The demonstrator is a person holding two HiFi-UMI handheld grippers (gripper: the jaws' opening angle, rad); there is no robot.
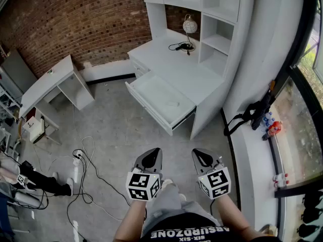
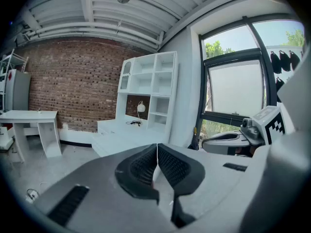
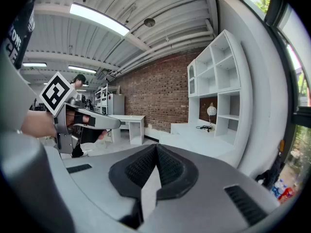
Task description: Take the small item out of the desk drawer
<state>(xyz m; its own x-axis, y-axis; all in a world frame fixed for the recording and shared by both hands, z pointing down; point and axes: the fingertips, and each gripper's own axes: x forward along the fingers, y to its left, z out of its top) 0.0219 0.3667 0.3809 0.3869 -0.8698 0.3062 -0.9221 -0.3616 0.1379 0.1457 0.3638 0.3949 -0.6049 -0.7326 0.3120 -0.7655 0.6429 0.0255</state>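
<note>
Both grippers are held low and near the person, side by side above the grey floor (image 1: 116,130), well apart from the desk. The left gripper (image 1: 151,159) is clenched: in its own view (image 2: 157,148) the two ribbed pads meet along a thin line with nothing between them. The right gripper (image 1: 203,158) is likewise clenched and empty, its pads pressed together in its own view (image 3: 156,149).

Farther off, the white desk (image 1: 197,79) stands against the right wall, with a tall white shelf unit (image 1: 217,14) rising from its far side. The drawer (image 1: 160,101) is pulled out toward the left over the floor, and its pale inside is in plain sight. The small item (image 1: 173,104) lies on the drawer's bottom, toward the near right corner (it shows only as a faint pale oval, too small to tell more).

On the desktop at the far end a lamp (image 1: 190,27) with a round head stands beside a dark coil of cable. A brick wall (image 1: 75,19) runs along the far side, and a white side table (image 1: 53,79) sits at the far left. Loose cables (image 1: 83,160) trail over the floor left of the grippers.
</note>
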